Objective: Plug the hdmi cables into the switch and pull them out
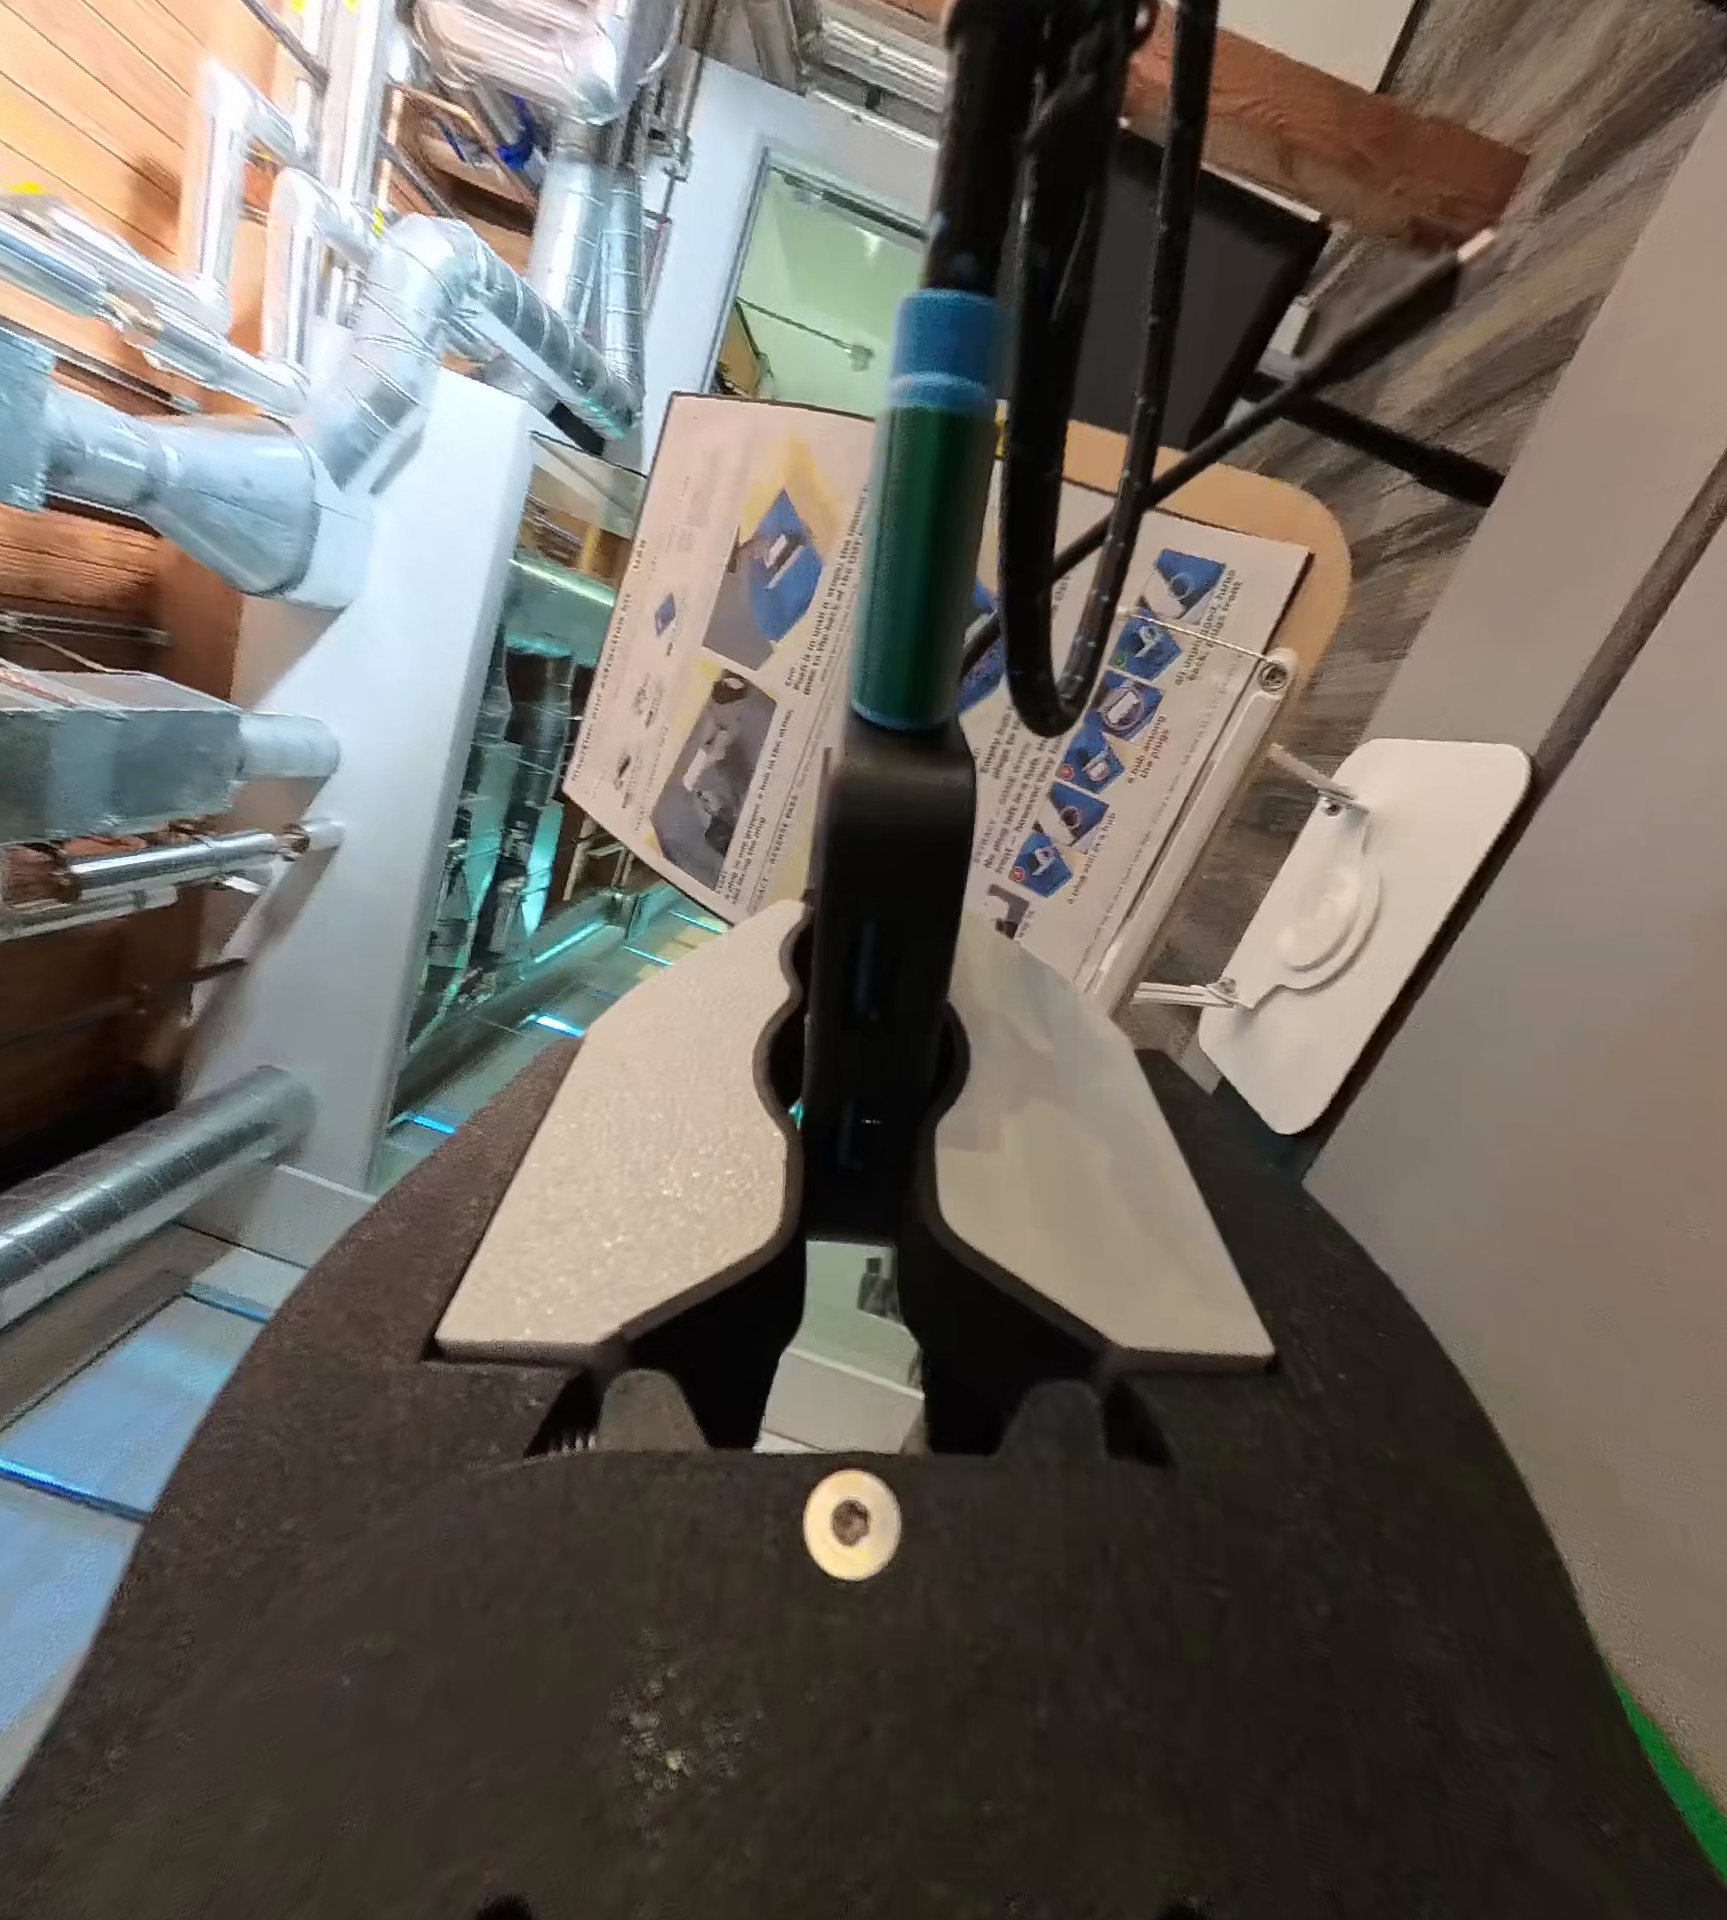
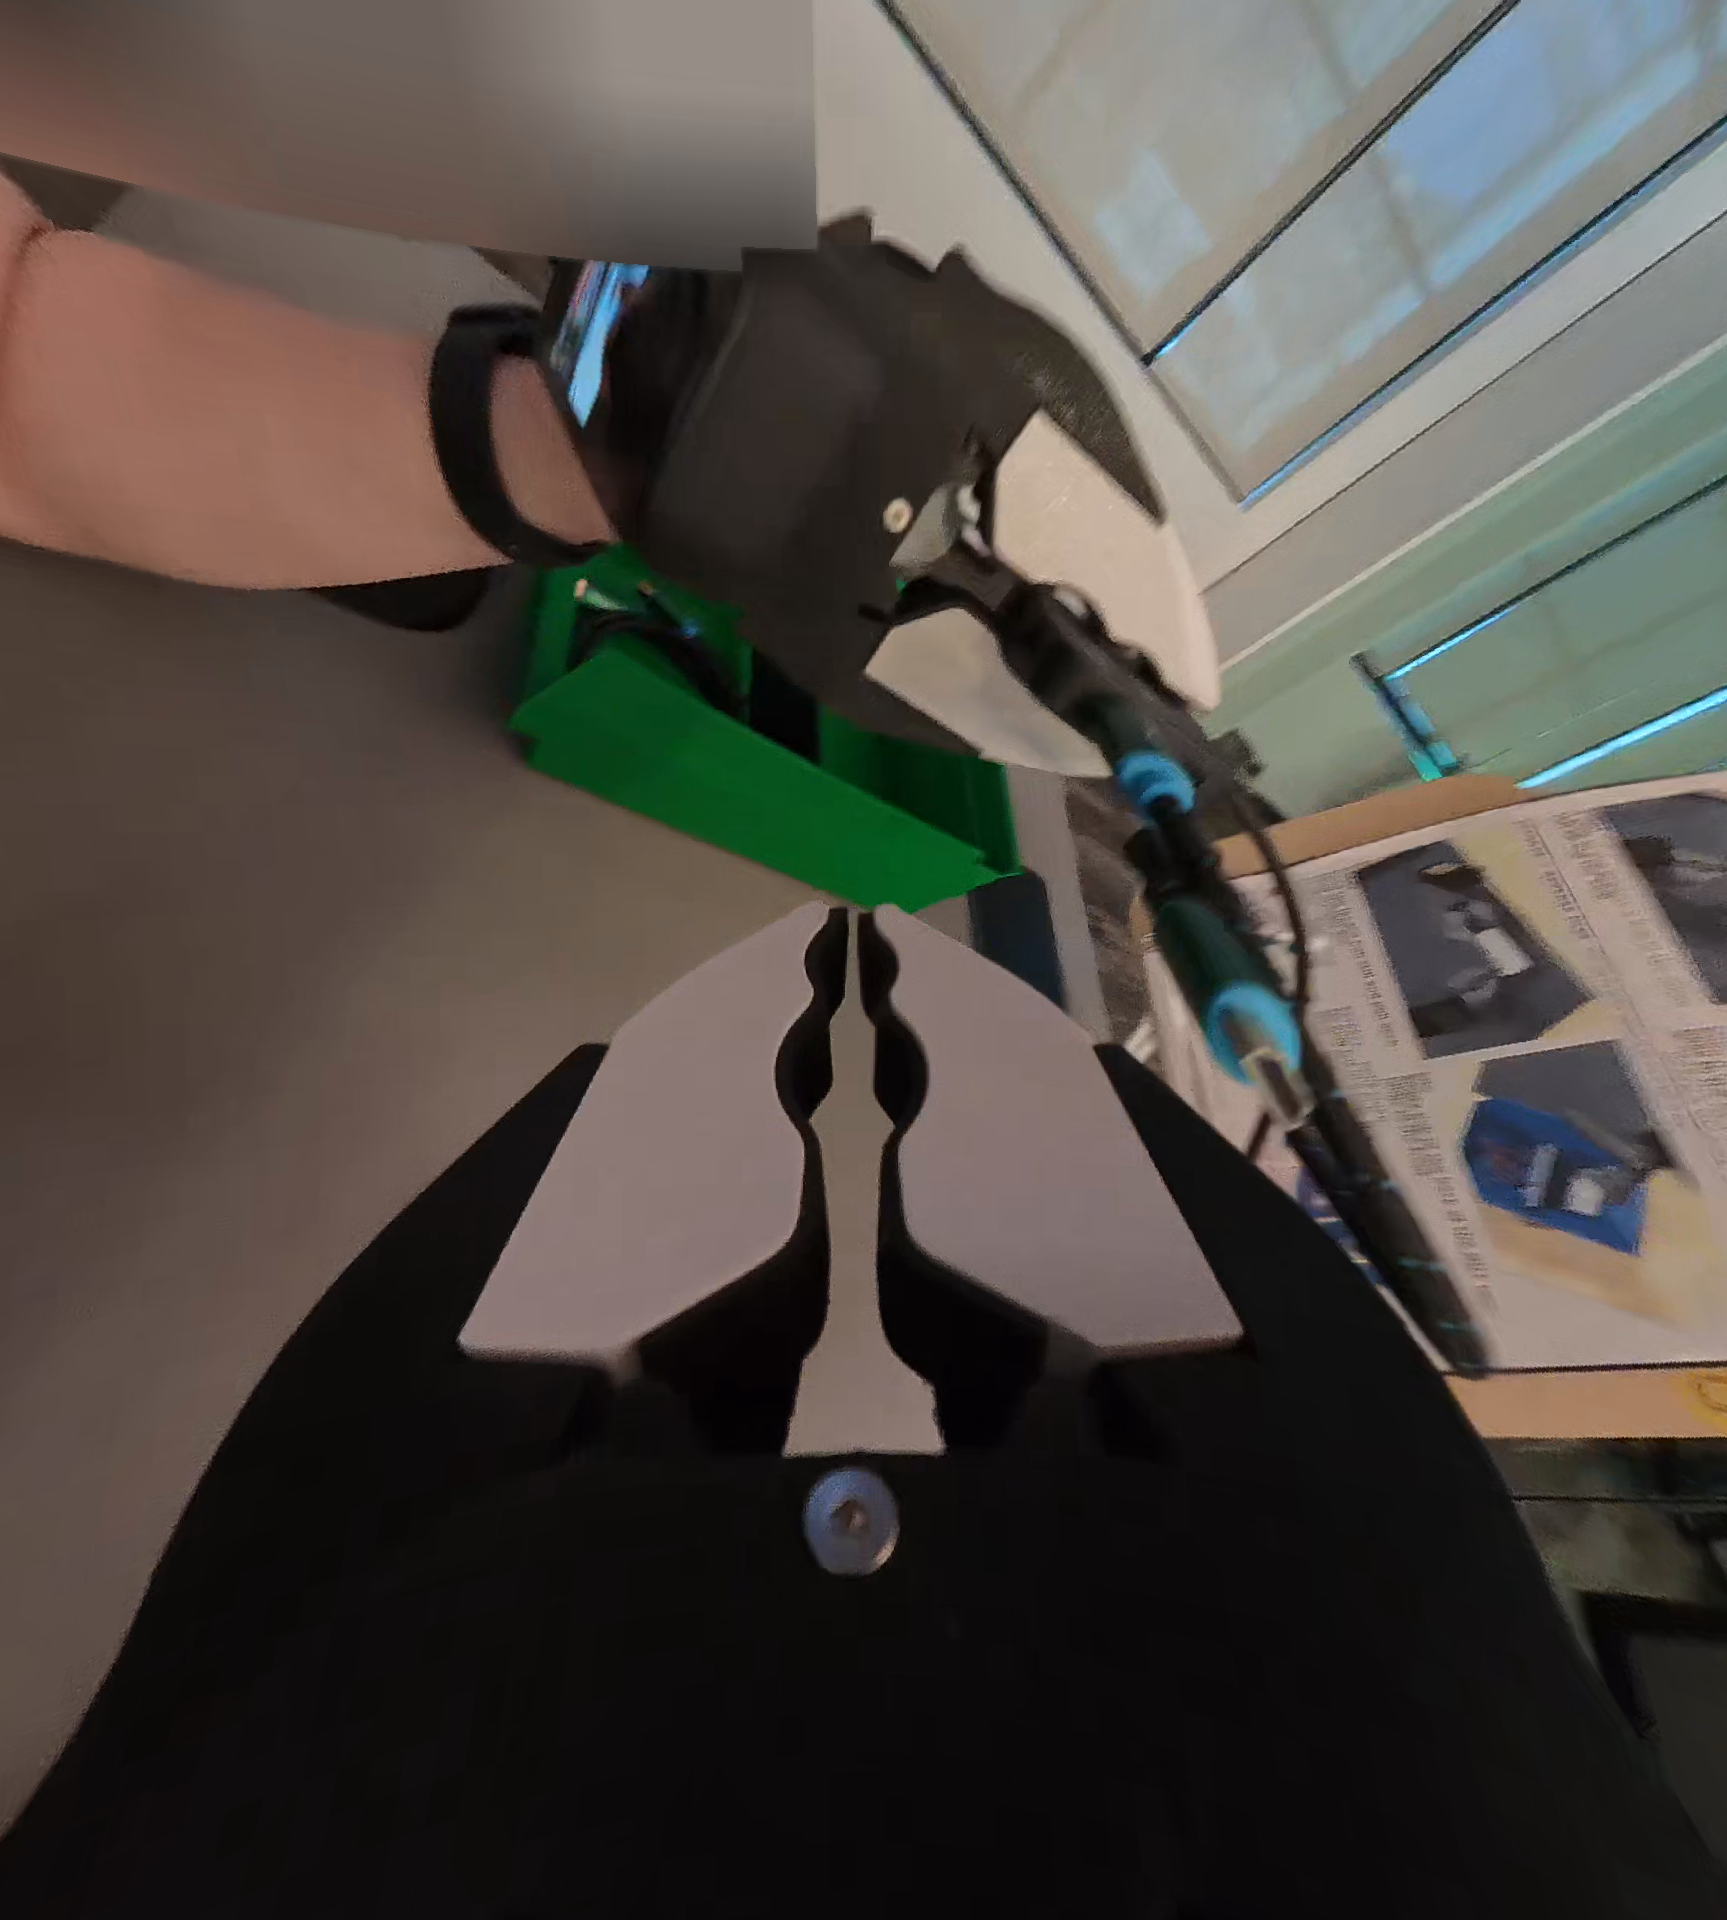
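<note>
Your left gripper (image 1: 880,997) is clamped on the black body of the HDMI switch (image 1: 890,935), which stands up between the two fingers. A green-and-blue HDMI plug (image 1: 916,520) sits in the switch's far end, with black cable (image 1: 1046,520) looping away just beside it.

Handling, as a judgement: the switch is a light, rigid plastic block, so pinch it on the flat sides as now. The plug shell is stiff; take hold there, not on the cable, which is limp and braided and will just flex or slip.

Your right gripper (image 2: 851,935) is nearly closed, a thin slit between the fingers, and holds nothing. From it, the switch is up and to the right in the left gripper (image 2: 942,582), well apart, with plug (image 2: 1202,935) and cable trailing down over the instruction sheet (image 2: 1617,1091). The green holder (image 2: 734,769) sits just beyond the right fingertips.
</note>
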Demonstrator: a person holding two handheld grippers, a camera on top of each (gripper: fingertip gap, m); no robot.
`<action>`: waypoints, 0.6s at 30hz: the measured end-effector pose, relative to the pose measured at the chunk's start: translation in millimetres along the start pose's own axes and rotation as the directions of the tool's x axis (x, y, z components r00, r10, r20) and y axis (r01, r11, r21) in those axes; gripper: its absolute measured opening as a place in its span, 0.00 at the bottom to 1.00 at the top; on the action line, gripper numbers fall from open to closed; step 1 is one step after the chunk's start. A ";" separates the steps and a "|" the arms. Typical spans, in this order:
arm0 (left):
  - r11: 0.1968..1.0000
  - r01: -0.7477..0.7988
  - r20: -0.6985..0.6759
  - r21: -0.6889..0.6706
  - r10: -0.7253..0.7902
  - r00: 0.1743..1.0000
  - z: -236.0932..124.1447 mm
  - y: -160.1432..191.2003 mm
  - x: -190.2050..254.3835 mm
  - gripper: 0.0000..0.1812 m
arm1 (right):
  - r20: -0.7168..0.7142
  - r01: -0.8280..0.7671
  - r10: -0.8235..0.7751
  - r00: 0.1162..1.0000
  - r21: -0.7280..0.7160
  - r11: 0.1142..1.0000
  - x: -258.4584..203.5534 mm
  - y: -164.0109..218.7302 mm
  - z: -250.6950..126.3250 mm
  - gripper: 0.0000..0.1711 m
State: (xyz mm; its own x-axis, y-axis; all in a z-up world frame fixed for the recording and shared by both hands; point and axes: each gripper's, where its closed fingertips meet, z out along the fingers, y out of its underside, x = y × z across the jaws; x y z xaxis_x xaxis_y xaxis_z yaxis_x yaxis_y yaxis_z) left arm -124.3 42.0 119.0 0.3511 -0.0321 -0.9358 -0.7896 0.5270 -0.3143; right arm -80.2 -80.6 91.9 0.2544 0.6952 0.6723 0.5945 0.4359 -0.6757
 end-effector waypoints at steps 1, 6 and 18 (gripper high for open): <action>1.000 -0.011 0.004 -0.005 0.011 1.000 0.0 -0.1 0.2 0.08 | -0.058 0.031 -0.029 0.998 0.028 0.999 5.4 -9.3 -3.2 0.04; 0.994 -0.075 -0.078 -0.073 0.070 0.994 4.5 2.2 21.3 0.08 | -0.332 0.150 -0.092 0.939 0.155 0.976 29.0 -44.4 -12.1 0.18; 0.980 -0.165 -0.219 -0.113 0.138 0.966 5.5 -4.8 59.1 0.08 | -0.325 0.143 -0.252 0.911 -0.325 0.935 47.9 63.6 26.0 0.07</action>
State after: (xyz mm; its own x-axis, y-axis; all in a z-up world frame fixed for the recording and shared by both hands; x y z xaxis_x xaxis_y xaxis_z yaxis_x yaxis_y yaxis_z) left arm -97.0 42.3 66.1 0.1199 -0.1448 -0.9822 -0.8885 0.4258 -0.1713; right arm -50.0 -4.7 73.3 0.3301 0.3375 0.8816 0.8402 0.3207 -0.4374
